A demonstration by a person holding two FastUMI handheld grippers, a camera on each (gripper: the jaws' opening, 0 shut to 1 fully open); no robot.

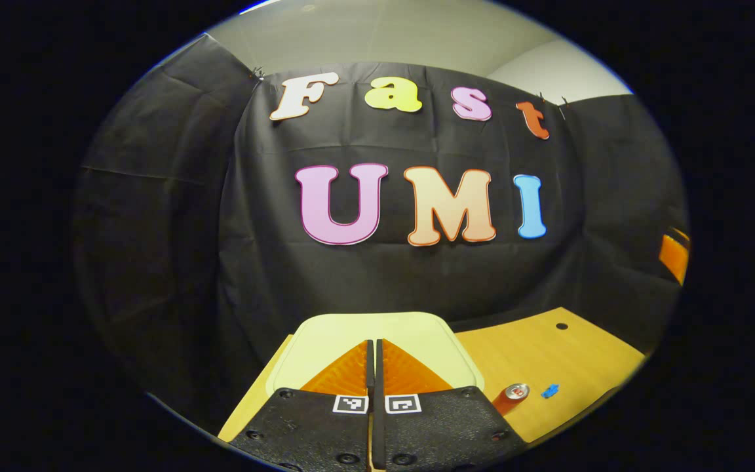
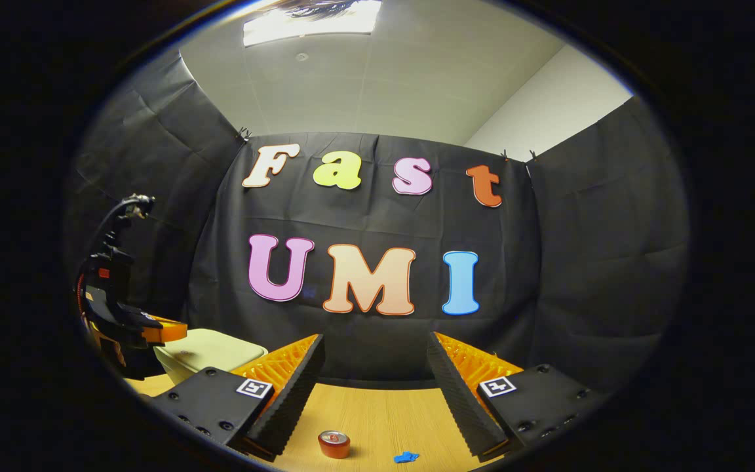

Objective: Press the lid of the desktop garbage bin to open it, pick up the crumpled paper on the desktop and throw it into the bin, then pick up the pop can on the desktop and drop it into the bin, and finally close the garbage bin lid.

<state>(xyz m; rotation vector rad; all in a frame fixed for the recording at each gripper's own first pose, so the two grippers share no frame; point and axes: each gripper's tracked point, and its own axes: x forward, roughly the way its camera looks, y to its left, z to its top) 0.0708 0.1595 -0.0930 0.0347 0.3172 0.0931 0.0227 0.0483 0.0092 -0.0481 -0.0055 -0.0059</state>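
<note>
The bin (image 1: 377,341) is pale yellow-green with a flat lid and round corners. The lid is down. It sits at the left end of the wooden table (image 1: 548,354), close to the black cloth wall. In the left gripper view my left tongs (image 1: 375,347) hang right over the lid, and their two fingers are pressed together with nothing between them. I cannot tell if the tips touch the lid.

The can (image 1: 510,396) is red with a shiny silver top. It stands upright on the table, to the right of the bin and a little apart from it. In the right gripper view the can (image 2: 333,444) is near the front edge, between and below the fingers of my right tongs (image 2: 375,357). Those fingers are spread wide apart and hold nothing.

A small blue thing (image 1: 550,391) lies on the table just beside the can, on its right. It is too small for me to tell what it is.

In the right gripper view I also see my left tongs (image 2: 154,331) far off on the left, over the bin (image 2: 210,351).
</note>
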